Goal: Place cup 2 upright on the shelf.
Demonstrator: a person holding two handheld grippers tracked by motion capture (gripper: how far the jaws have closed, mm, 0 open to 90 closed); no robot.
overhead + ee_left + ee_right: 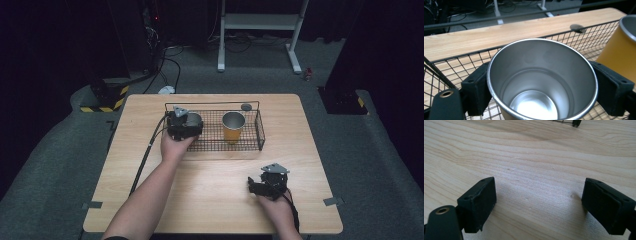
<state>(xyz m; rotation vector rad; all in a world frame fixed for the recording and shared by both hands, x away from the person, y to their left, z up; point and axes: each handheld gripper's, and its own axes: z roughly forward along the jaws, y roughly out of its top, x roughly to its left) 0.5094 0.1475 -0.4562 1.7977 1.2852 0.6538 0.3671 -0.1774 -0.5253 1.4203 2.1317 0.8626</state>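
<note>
Over the wire basket (260, 131), my left gripper (186, 125) squeezes the silver cup (541, 82) beside the yellow cup (233, 127), so one is in and this one is nearly down, while my right gripper (267, 184) rests wide apart on the table (210, 200).

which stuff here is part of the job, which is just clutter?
In the job:
- steel cup, gripped by the left tongs inside the basket
- wire basket
- yellow cup, standing in the basket

Lying about:
- right tongs, open over bare table, holding nothing
- small dark disc on the table behind the basket
- white stand on the floor beyond
</note>
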